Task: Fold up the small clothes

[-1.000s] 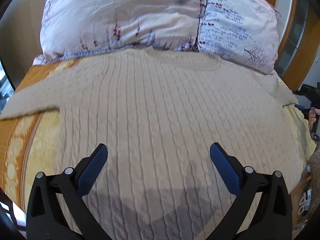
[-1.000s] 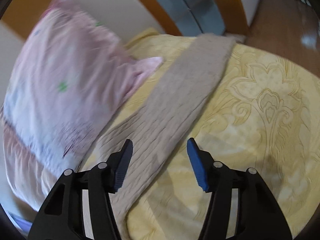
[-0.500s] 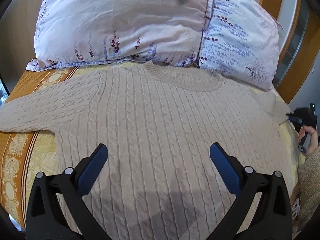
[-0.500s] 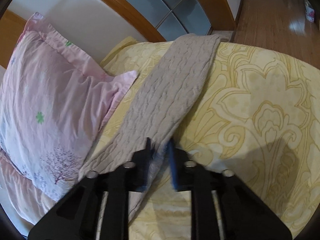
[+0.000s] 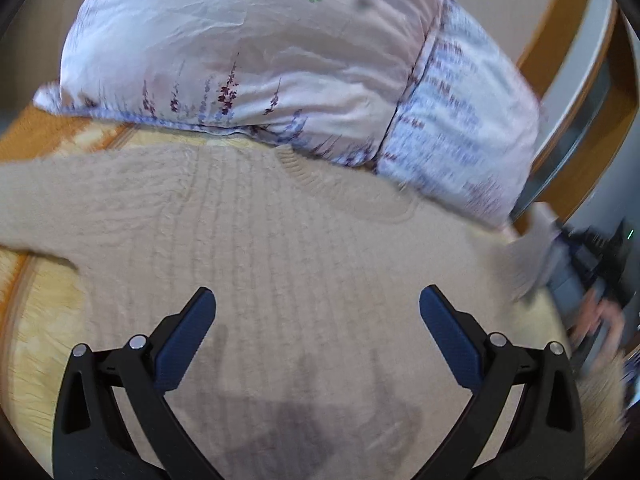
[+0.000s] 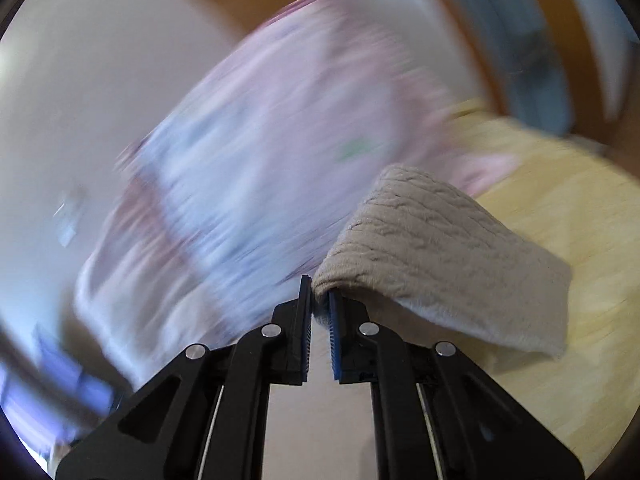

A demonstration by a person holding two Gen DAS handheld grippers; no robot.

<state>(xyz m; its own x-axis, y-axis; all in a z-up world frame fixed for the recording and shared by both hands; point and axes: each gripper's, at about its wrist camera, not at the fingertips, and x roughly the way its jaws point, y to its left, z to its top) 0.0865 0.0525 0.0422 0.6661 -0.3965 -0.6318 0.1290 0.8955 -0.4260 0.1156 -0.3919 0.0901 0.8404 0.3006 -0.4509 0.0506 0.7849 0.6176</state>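
black hand-held gripper (image 5: 318, 320) frames, blue ribbed pads, silver rivets.

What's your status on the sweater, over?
Right gripper shut on sweater sleeve, sleeve lifted off the bed. Left gripper open above sweater body. Pillow at collar; nothing blocking.

two wrist views over one pillow (image 5: 256, 68)

our left camera looks down, from close above the sweater (image 5: 280, 264), toward the pillow beyond its collar. our right camera sits nearer, off to the pillow's right, facing the pillow and a lifted sleeve (image 6: 440, 248). we share the pillow and sweater in both.
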